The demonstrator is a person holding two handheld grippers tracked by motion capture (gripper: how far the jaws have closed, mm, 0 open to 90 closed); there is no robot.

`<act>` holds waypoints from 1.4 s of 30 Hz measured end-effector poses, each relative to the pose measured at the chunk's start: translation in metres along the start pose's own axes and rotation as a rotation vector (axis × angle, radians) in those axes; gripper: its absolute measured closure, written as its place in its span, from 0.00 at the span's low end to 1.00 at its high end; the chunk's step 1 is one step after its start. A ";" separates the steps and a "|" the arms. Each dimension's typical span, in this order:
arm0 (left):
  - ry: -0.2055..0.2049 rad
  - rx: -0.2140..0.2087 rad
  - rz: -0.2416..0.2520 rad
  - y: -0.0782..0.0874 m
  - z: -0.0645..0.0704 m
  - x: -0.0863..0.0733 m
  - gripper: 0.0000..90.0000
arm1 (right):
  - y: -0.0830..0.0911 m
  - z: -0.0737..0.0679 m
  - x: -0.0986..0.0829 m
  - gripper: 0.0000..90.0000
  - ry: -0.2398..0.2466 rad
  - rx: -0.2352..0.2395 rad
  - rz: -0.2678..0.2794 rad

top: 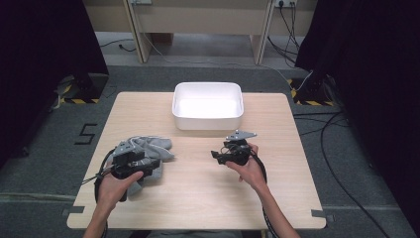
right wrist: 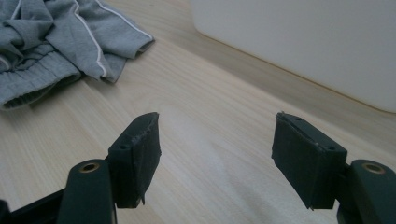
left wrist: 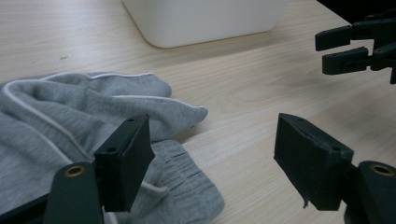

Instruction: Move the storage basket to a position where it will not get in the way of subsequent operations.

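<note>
A crumpled grey garment with white piping lies on the left half of the wooden table. My left gripper hovers over its near right edge, open, with nothing between the jaws. In the left gripper view the garment lies under the left jaw of the left gripper, and bare wood shows under the right jaw. My right gripper is held at mid-table, open and empty, pointing left toward the garment. In its own view the right gripper stands over bare wood.
A white rectangular bin stands at the back centre of the table, seemingly empty; its wall shows as the white bin and the white bin in the gripper views. The right gripper appears at the left gripper view's upper right.
</note>
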State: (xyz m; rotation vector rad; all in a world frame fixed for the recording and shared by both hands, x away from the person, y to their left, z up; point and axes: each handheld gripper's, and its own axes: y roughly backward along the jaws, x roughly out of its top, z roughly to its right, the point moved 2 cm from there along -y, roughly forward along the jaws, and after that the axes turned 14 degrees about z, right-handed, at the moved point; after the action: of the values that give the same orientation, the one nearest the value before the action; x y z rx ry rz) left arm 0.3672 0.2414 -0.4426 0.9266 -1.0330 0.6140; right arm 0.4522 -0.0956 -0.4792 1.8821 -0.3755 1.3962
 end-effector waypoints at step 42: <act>-0.009 0.205 -0.073 0.027 -0.046 -0.040 0.33 | -0.019 -0.024 -0.010 0.37 0.027 0.075 -0.039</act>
State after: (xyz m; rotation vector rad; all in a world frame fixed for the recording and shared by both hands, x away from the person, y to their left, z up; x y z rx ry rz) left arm 0.3497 0.2939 -0.4792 1.1426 -0.9513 0.6637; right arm 0.4437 -0.0672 -0.4930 1.9190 -0.2750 1.4253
